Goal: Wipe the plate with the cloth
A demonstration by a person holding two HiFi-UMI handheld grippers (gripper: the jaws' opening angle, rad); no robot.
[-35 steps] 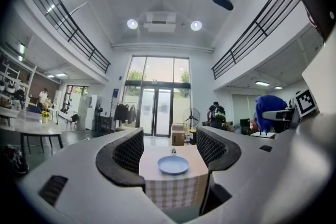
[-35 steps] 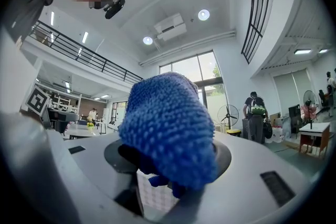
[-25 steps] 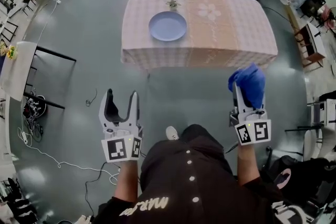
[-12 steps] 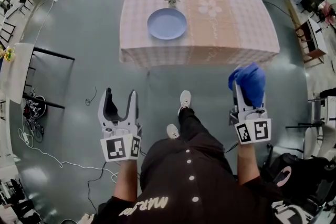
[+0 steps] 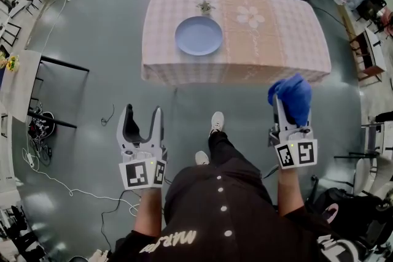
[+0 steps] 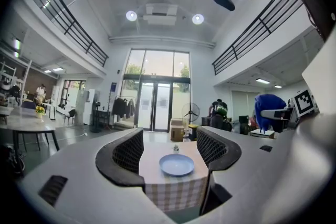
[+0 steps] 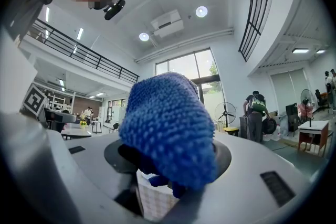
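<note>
Pinching cloth (image 5: 293, 95) in R gripper (image 5: 287, 108) jaws; L gripper (image 5: 142, 110) jaws wide, empty. Far from plate (image 5: 198, 35) on bench (image 5: 276, 40); could drop cloth thru loose pinch.

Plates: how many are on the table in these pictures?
1. The plate lies on the table, left of its middle, just on the person's side of a small plant. No other plate shows there.
</note>
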